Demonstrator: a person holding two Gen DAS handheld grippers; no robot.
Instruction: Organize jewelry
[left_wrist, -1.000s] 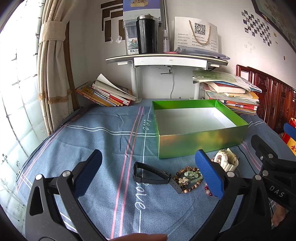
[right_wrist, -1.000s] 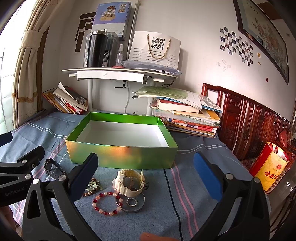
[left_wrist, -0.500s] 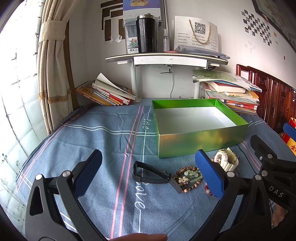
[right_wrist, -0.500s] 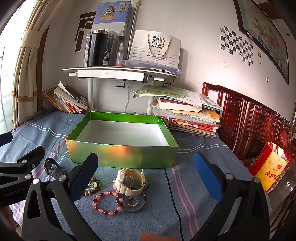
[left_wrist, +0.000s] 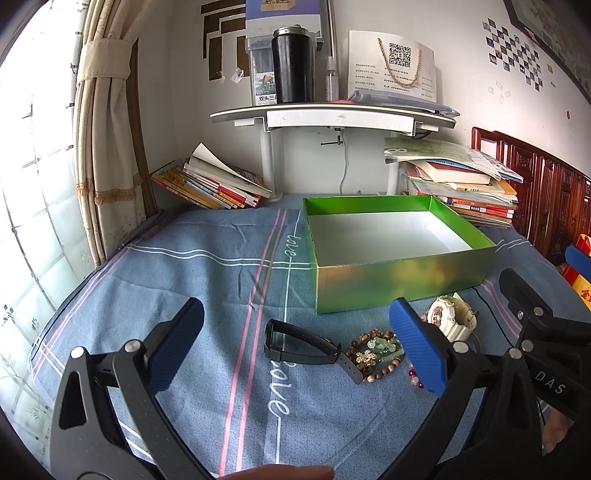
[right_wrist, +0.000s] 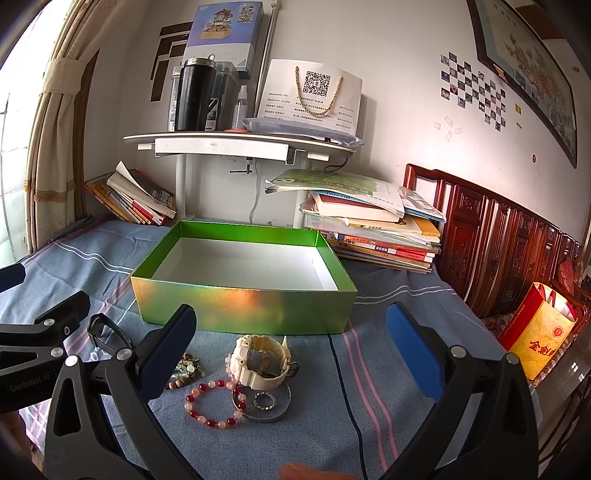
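Bedspread: blue striped cloth (left_wrist: 207, 280) under both tongs.
Shelf: white (right_wrist: 236, 142), on the wall ahead.
Box: green (right_wrist: 243, 306), ahead of both tongs.
Jewelry: white watch (right_wrist: 260, 360), red bead bracelet (right_wrist: 212, 402), between right gripper (right_wrist: 291, 347) fingers.
Left gripper (left_wrist: 295, 339): spread, empty.
Right gripper: spread, empty.

boxes: 1 (right_wrist: 240, 306) | watches: 1 (right_wrist: 258, 360) | black bands: 1 (left_wrist: 303, 349) | bead bracelets: 2 (right_wrist: 210, 402) (left_wrist: 373, 356) | rings: 1 (right_wrist: 264, 401) | discs: 1 (right_wrist: 273, 412) | grippers: 2 (left_wrist: 295, 347) (right_wrist: 291, 349) | book stacks: 2 (right_wrist: 373, 225) (right_wrist: 133, 199)
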